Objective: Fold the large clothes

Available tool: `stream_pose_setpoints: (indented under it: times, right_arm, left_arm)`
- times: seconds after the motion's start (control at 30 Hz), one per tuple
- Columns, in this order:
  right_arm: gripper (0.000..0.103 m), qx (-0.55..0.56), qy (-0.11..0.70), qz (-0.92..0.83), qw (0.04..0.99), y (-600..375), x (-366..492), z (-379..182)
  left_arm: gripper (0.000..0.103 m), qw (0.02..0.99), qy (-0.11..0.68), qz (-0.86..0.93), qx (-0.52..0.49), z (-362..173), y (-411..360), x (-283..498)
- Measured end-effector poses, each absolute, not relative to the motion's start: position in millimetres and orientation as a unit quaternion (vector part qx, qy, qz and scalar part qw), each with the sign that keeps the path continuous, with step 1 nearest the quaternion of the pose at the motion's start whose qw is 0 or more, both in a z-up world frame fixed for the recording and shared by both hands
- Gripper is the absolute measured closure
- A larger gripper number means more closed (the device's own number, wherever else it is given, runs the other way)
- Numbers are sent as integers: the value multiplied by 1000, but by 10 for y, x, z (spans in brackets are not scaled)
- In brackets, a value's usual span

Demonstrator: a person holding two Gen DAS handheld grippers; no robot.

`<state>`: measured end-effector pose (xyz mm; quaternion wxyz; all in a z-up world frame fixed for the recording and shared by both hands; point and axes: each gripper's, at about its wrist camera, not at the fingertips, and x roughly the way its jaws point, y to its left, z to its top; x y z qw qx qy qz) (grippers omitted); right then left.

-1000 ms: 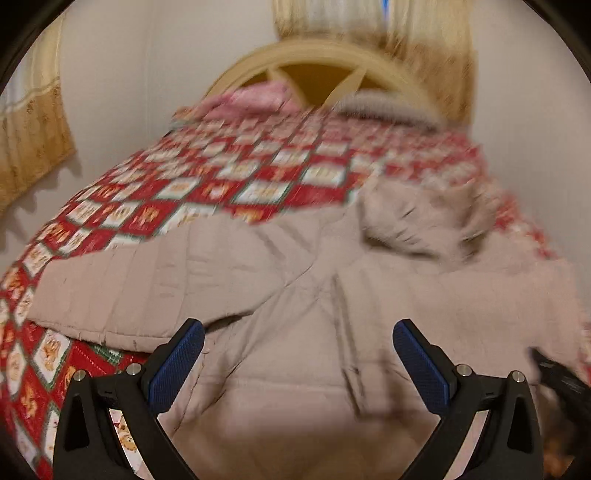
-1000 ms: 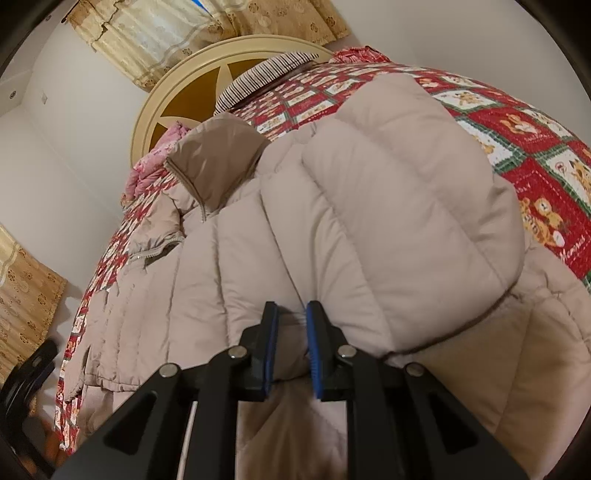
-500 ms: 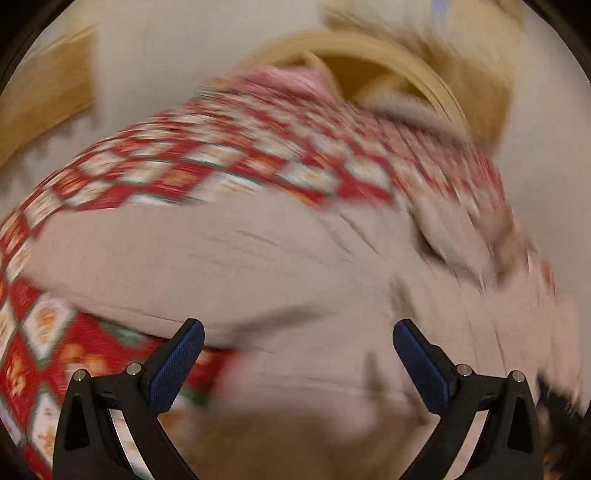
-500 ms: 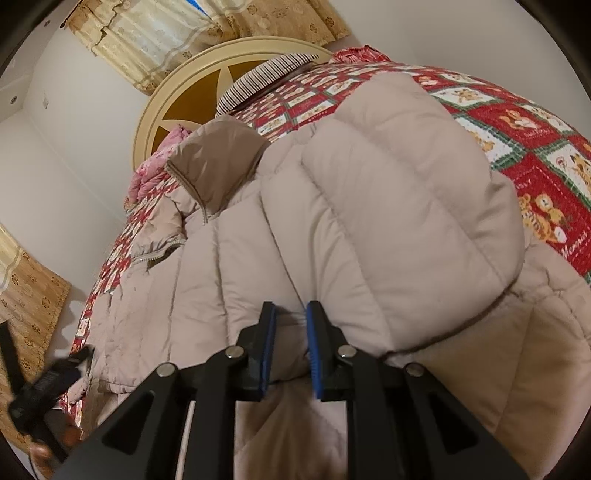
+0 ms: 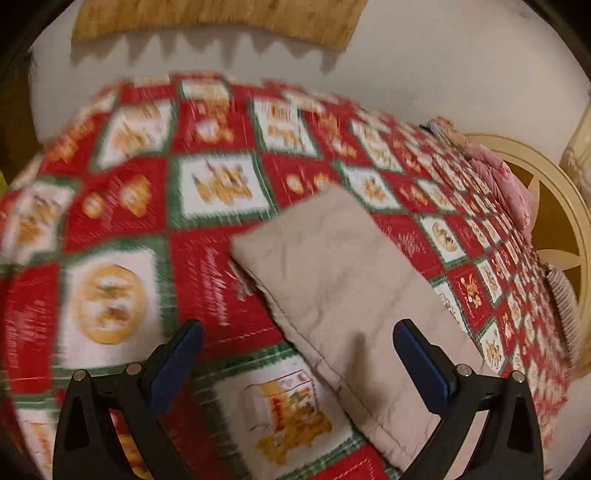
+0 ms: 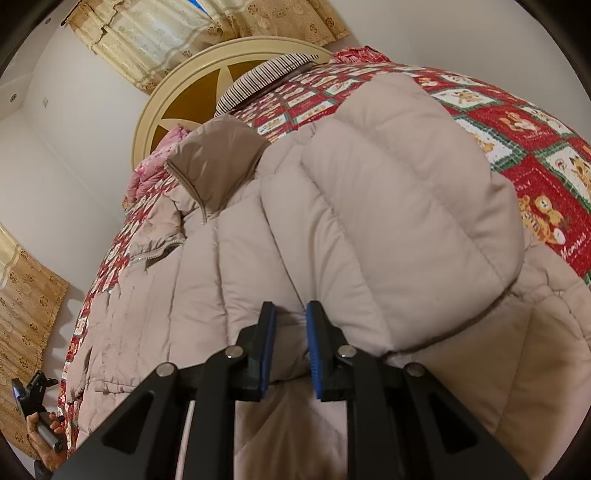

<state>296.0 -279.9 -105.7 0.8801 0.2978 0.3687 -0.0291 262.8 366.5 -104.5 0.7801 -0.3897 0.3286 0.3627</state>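
Note:
A large beige puffer jacket lies spread on a bed with a red, white and green patchwork quilt. My right gripper is shut on a fold of the jacket's sleeve, which bulges over the jacket body. My left gripper is open and empty, hovering above the quilt just in front of the jacket's other sleeve, which lies flat and stretched out. That sleeve's cuff end points away from me. The left gripper also shows small at the far left of the right wrist view.
A round cream and brown headboard stands at the head of the bed with a pink pillow and a striped pillow. Gold curtains hang on the white walls.
My left gripper has swung left, away from the jacket body, and now faces the outstretched sleeve and the quilt. It stays open. The right gripper has not moved and stays shut on the sleeve.

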Motion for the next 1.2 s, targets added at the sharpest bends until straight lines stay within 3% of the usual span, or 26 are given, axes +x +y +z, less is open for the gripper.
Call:
stream_pose_setpoints:
  times: [0.33, 0.37, 0.4, 0.43, 0.5, 0.57, 0.6, 0.63, 0.87, 1.07, 1.2]
  right_arm:
    - [84, 297, 369, -31, 880, -2803, 2965, -1057]
    - [84, 297, 369, -31, 880, -2799, 2961, -1059]
    - [84, 298, 369, -30, 880, -2799, 2961, -1059]
    - [84, 298, 369, -30, 880, -2798, 2960, -1059]
    - [84, 299, 369, -30, 880, -2801, 2962, -1058]
    - [84, 298, 369, -31, 880, -2799, 2960, -1059]
    - [84, 298, 369, -31, 880, -2798, 2959, -1059]
    - [84, 298, 368, -31, 880, -2798, 2959, -1059]
    - [84, 300, 368, -31, 880, -2803, 2961, -1061]
    - [84, 300, 368, -31, 880, -2800, 2960, -1061]
    - [84, 301, 367, -31, 880, -2802, 2959, -1067]
  left_arm:
    - [3, 776, 357, 412, -316, -1128, 3557, 2920]
    - [9, 787, 344, 404, -314, -1117, 3525, 2892]
    - [35, 800, 330, 394, -309, -1104, 3483, 2860]
    - [52, 809, 324, 382, -307, -1109, 3458, 2857]
    - [58, 814, 322, 378, -302, -1140, 3446, 2903]
    - [71, 818, 321, 372, -299, -1135, 3448, 2917]
    - [87, 824, 317, 354, -309, -1122, 3450, 2919]
    - [91, 831, 311, 322, -329, -1114, 3464, 2916]
    - [92, 896, 259, 235, -272, -516, 2951, 3023]
    - [92, 960, 211, 82, -163, 91, 1707, 3029]
    - [92, 977, 203, -25, -65, 161, 618, 2880]
